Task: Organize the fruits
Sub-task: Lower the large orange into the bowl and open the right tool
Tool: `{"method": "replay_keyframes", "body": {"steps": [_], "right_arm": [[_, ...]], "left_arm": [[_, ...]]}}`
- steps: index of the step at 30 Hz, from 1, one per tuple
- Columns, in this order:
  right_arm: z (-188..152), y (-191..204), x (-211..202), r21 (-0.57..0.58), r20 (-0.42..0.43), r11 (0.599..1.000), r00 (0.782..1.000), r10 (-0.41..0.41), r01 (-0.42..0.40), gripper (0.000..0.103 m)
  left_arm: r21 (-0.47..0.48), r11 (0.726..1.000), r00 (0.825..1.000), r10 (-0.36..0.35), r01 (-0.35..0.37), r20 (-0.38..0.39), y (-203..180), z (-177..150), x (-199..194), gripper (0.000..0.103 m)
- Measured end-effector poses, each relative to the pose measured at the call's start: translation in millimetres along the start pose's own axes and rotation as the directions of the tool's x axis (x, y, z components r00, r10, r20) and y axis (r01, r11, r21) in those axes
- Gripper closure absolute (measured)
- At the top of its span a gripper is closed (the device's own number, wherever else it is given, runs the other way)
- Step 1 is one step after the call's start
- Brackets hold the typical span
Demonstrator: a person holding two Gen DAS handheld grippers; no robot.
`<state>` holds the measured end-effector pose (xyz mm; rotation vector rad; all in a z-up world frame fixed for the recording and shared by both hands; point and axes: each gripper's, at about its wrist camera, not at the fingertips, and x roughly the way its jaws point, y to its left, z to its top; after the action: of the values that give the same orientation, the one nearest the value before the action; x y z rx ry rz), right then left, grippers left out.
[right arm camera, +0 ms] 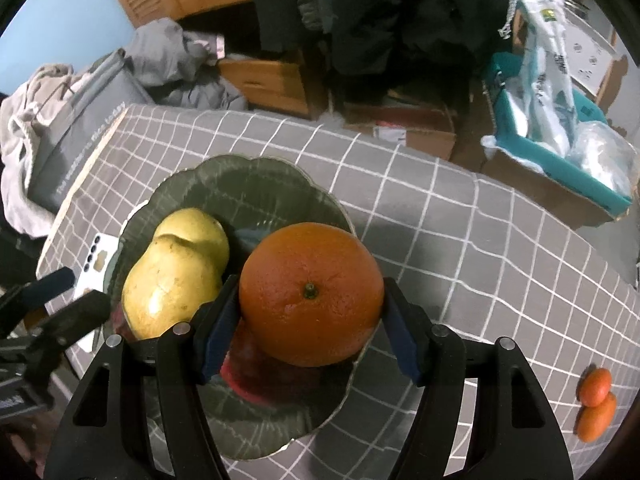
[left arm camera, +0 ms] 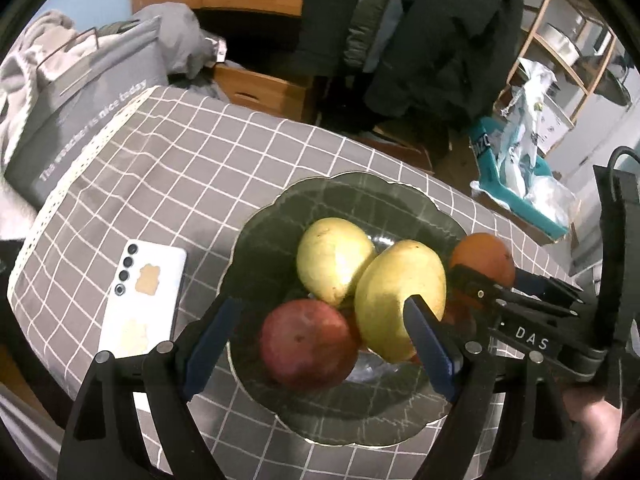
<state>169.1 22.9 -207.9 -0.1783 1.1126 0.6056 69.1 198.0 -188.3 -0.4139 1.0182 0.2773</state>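
We note the orange [right arm camera: 311, 294] sits squarely between the right gripper [right arm camera: 310, 330] pads, seemingly still gripped, above the bowl [right arm camera: 256, 184]; left gripper [left arm camera: 320, 344] gapes empty.

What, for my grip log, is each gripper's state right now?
Left gripper: open, holding nothing.
Right gripper: closed on the orange.
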Motion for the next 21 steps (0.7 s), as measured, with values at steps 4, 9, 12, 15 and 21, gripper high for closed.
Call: {"method": "replay_keyframes", "body": {"steps": [4,9,12,15,21], "right_arm": [[5,2,-10,-0.009,0.036,1.000,0.999,0.028,-0.028,0.028],[10,2,-29,-0.015,0.079,1.000,0.997,0.023,-0.022,0.025],[10,1,-41,-0.020,0.102,1.000,0.995,0.002,0.000,0.025],[9,3,-54,-0.035,0.126,0.999,0.991,-0.034,0.039,0.025],[1,0,-88,-0.053,0.186,0.991,0.976,-0.110,0.122,0.025]], "left_arm": [[-0.004,1.000,1.000,0.006,-0.006,0.006,2,-1,-3,0.016],[0.011,1.000,1.000,0.010,-0.010,0.020,-2,-2,-9,0.016],[0.019,1.000,0.999,0.011,-0.012,0.032,-6,-2,-14,0.016],[0.031,0.999,0.999,0.005,-0.006,0.044,-11,-2,-20,0.016],[0.067,0.998,0.997,-0.014,0.009,0.078,-28,-4,-37,0.016]]}}
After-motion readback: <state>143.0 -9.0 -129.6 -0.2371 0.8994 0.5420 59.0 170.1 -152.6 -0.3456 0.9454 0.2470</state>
